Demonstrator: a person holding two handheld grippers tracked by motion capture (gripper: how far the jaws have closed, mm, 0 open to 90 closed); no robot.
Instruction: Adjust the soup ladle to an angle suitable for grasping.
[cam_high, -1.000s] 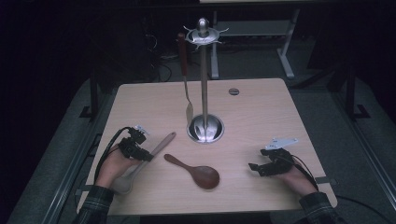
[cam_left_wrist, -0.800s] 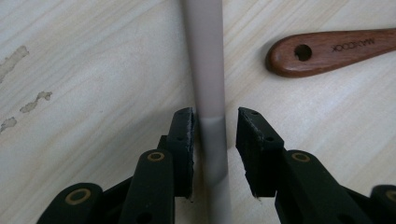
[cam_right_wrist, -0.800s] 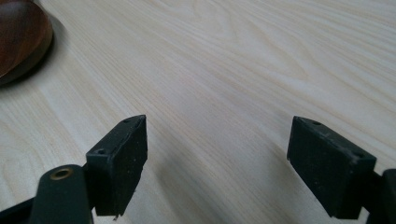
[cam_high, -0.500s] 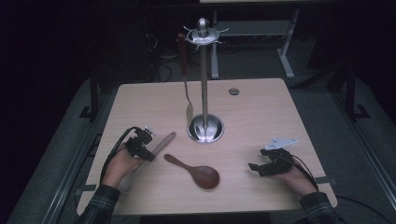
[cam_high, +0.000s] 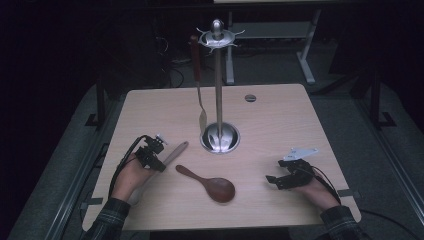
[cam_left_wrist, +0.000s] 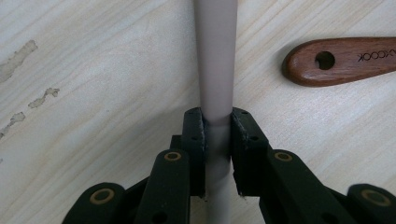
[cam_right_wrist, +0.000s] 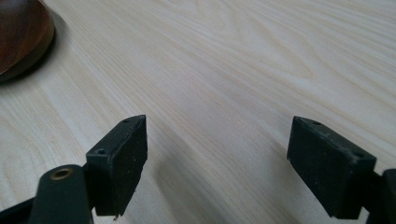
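Pale wooden surface (cam_high: 280, 120), dark room behind. Near the left edge, the left gripper (cam_left_wrist: 217, 126) has just been closing its fingers on the beige utensil handle (cam_left_wrist: 215, 56); lift it level and slowly. Right gripper (cam_right_wrist: 217, 154) rests with fingers wide.

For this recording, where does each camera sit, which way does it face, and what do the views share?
High view: above the person's side, facing forward and down on the table; both forearms, left gripper and right gripper show.
Left gripper view: on the left gripper, looking along its jaws, which have just been closing onto the pale handle.
Right gripper view: on the right gripper, low across the tabletop, jaws open.
Shared: the wooden spoon shows in all three, handle end left, bowl right.
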